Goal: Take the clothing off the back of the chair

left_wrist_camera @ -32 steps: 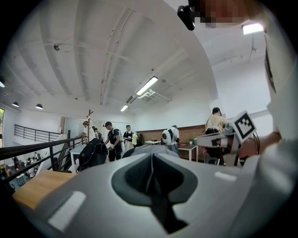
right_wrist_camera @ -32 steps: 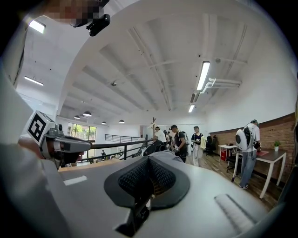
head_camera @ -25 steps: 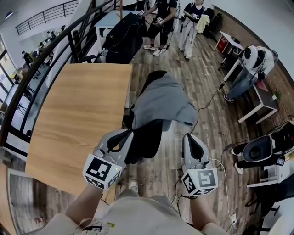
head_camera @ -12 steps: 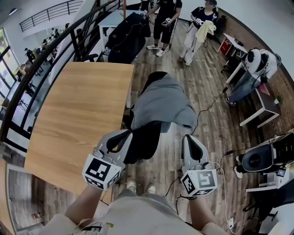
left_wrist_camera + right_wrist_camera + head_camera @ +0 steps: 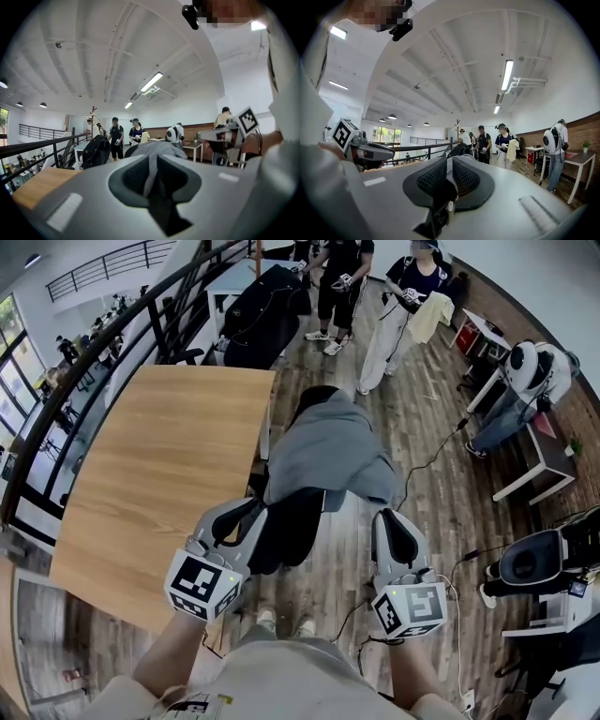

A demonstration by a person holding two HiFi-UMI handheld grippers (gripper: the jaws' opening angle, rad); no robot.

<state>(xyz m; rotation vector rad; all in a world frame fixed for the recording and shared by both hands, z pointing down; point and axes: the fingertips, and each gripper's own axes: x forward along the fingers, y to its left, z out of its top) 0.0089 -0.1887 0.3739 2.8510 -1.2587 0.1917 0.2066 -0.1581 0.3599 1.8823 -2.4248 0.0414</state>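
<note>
Both jaw pairs have just been opening, and both of my hands have crept a little toward the chair; behind it, the person carrying a cream cloth (image 5: 389, 329) has walked nearer. My left gripper (image 5: 251, 514) now has its jaws parted by a narrow gap with nothing between them; through that gap I see only grey fabric further off. My right gripper (image 5: 392, 521) is barely ajar, a thin slit between the ribbed pads, also empty.

The soft grey sweatshirt-like garment (image 5: 328, 451) is draped over the back of the black office chair (image 5: 291, 531), which stands just beside the pale wooden rectangular table (image 5: 159, 474). The garment's hem falls toward me over the seat, and one fold trails off to the right.

To do this well, I judge both pairs need to spread wider before they reach the cloth (a slit this thin would only push fabric away). I would take one shoulder area in each gripper, near the top of the chair back, bite a good fold, then lift up and over so nothing snags on the backrest.

As for containers, I see no basket, box or bin near the chair to receive the garment.
</note>
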